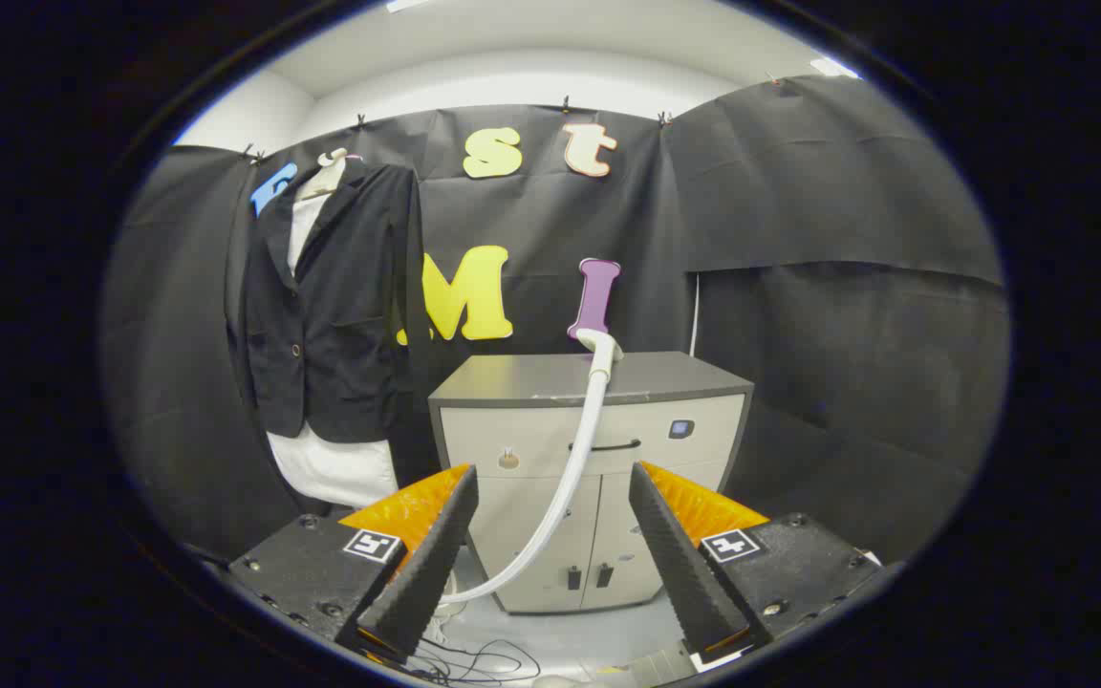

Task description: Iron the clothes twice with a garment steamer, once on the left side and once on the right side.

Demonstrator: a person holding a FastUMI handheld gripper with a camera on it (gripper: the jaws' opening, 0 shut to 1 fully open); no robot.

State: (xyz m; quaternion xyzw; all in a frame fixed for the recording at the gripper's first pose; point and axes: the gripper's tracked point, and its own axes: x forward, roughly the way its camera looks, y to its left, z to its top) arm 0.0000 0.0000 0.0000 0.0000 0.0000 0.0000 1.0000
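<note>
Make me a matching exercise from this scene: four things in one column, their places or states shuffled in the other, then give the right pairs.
Things:
1. jacket
2. steamer head
3. hose
4. tool

Places or states:
A. open, nothing between its fingers
B. lies on top of the cabinet
C. hangs on a form, beside the cabinet
D. curves down across the cabinet's front toward the floor

Pairs: 1-C, 2-B, 3-D, 4-A
</note>
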